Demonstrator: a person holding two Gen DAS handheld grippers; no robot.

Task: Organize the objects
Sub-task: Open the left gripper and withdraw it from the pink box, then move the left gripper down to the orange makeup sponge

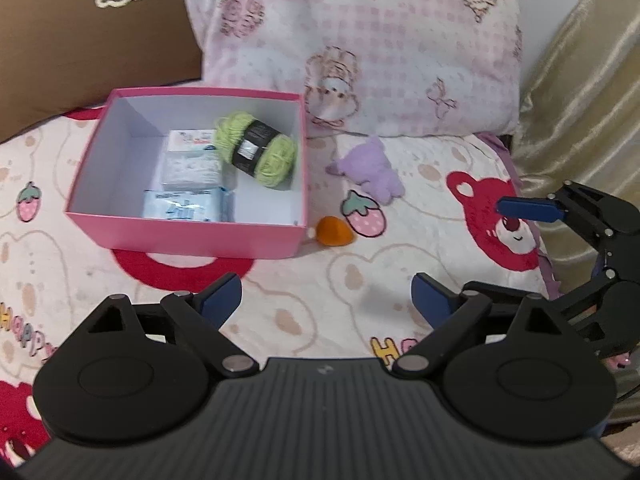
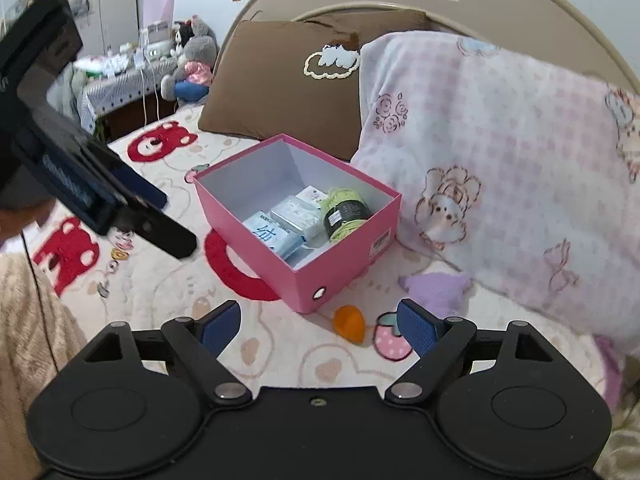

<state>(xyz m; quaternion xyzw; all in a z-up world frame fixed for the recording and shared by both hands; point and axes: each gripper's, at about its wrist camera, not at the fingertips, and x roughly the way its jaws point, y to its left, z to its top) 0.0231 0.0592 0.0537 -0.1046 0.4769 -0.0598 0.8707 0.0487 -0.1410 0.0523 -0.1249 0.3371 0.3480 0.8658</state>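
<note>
A pink box (image 1: 192,236) (image 2: 332,276) stands open on the bed. Inside lie a green yarn ball (image 1: 256,148) (image 2: 346,212) and white and blue tissue packs (image 1: 188,188) (image 2: 280,228). Beside the box's near right corner rests a small orange toy (image 1: 334,231) (image 2: 350,322). A purple plush (image 1: 370,170) (image 2: 436,290) lies further right, below the pillow. My left gripper (image 1: 326,300) is open and empty, short of the box. My right gripper (image 2: 318,326) is open and empty, just short of the orange toy; one blue pad of it shows at the right of the left wrist view.
A pink checked pillow (image 1: 360,40) (image 2: 500,152) and a brown pillow (image 1: 80,40) (image 2: 288,88) lean at the bed's head. A gold curtain (image 1: 580,100) hangs to the right. A bedside table with plush toys (image 2: 192,60) stands beyond the bed.
</note>
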